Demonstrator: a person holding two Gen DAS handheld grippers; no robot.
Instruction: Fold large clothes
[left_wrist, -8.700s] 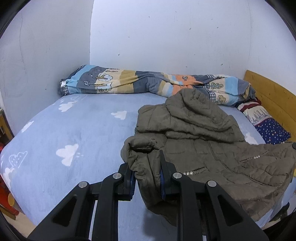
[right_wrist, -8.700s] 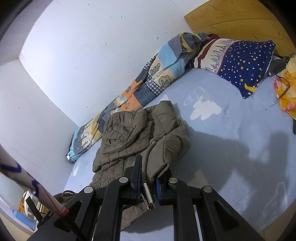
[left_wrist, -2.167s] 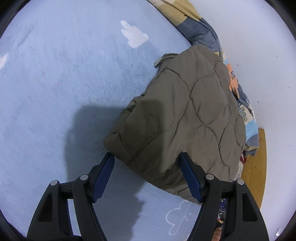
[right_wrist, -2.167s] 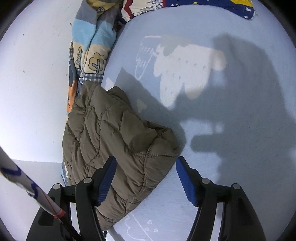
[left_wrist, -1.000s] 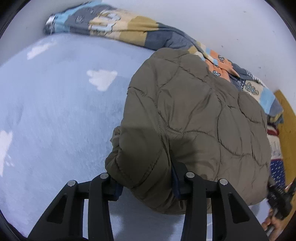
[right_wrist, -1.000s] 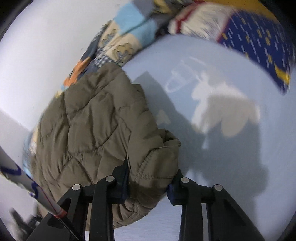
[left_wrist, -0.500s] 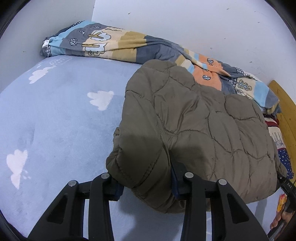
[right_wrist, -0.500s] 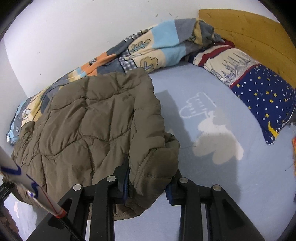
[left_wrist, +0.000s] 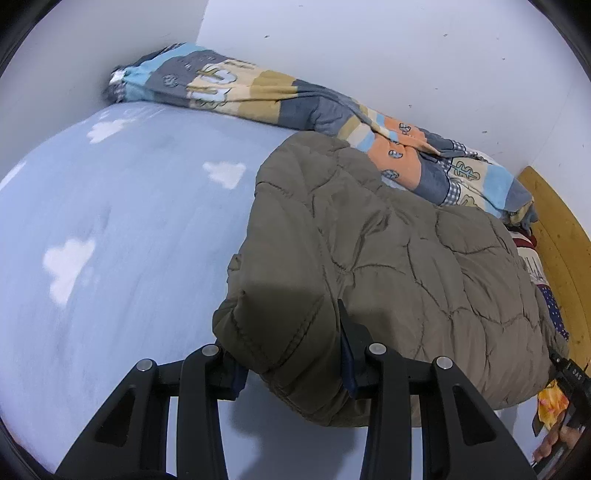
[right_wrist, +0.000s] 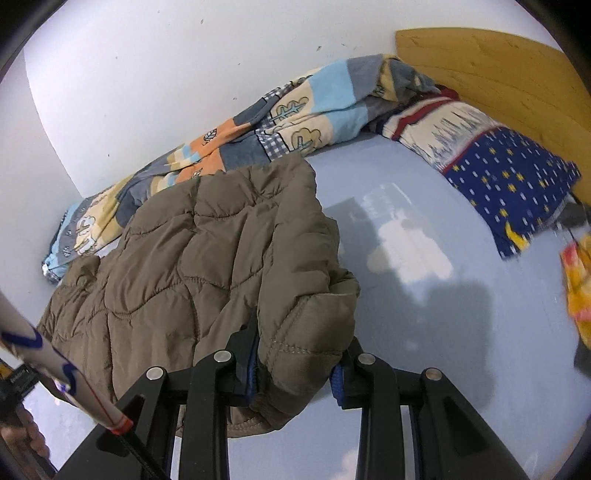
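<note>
Both corners of the jacket (left_wrist: 388, 258) have come up off the bed (left_wrist: 129, 221) since half a second ago, and more of the wall now shows behind it. It is a padded olive jacket, already folded into a thick bundle, its far edge lying near the rolled quilt (left_wrist: 288, 99) along the wall. The left tool (left_wrist: 291, 365) is clamped on the near left corner, the right tool (right_wrist: 299, 369) on the near right corner, each with a fat wad of padding squeezed between its blades.

What worries me is the bulk: the stuffing is springy and slick, so a corner could squirm out of either grip as the bundle is lifted, and the layers would slide apart. Uneven lifting would also drag the far edge into the quilt.

From the left tool's view I can see the bed's long empty left side and the other hand's fingers (left_wrist: 554, 439). Only the right tool's view shows the starry pillow (right_wrist: 509, 170), the wooden headboard (right_wrist: 480, 62) and something orange (right_wrist: 580, 280) at the right edge.
</note>
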